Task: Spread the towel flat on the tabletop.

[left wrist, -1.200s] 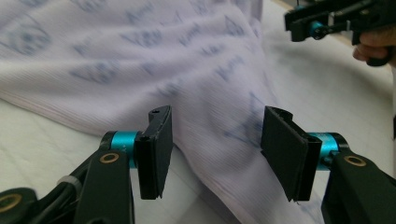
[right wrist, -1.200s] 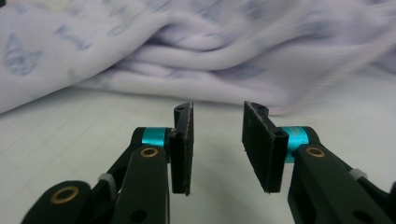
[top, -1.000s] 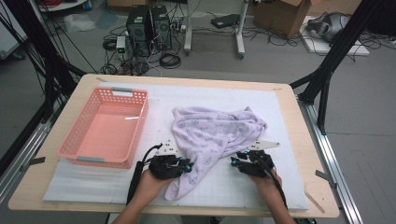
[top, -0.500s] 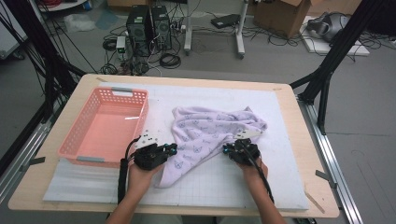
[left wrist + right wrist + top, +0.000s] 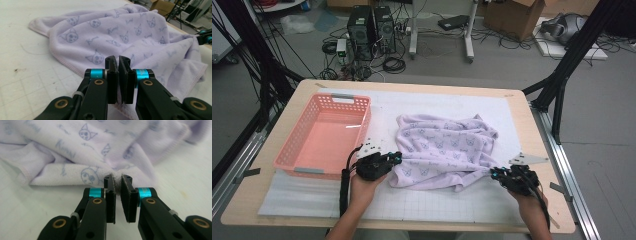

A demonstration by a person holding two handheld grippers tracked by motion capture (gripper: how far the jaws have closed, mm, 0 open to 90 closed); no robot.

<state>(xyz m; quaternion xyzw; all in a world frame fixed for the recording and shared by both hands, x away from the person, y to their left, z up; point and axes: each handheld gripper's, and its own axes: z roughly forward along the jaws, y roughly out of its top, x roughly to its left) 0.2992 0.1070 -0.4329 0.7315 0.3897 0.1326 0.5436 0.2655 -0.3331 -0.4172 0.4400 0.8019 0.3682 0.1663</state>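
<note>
Lilac cat-print towel (image 5: 443, 147), crumpled on white mat, near edge stretched taut.

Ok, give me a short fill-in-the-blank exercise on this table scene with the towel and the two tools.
1. The left tool is shut on the near edge of the lilac ____, which is printed with cat faces.
2. The basket at the left of the table is ____ in colour.
3. The right tool pinches the towel at its ____ corner in the high view.
4. Inside, the basket is ____.

Missing words: towel; pink; right; empty
</note>
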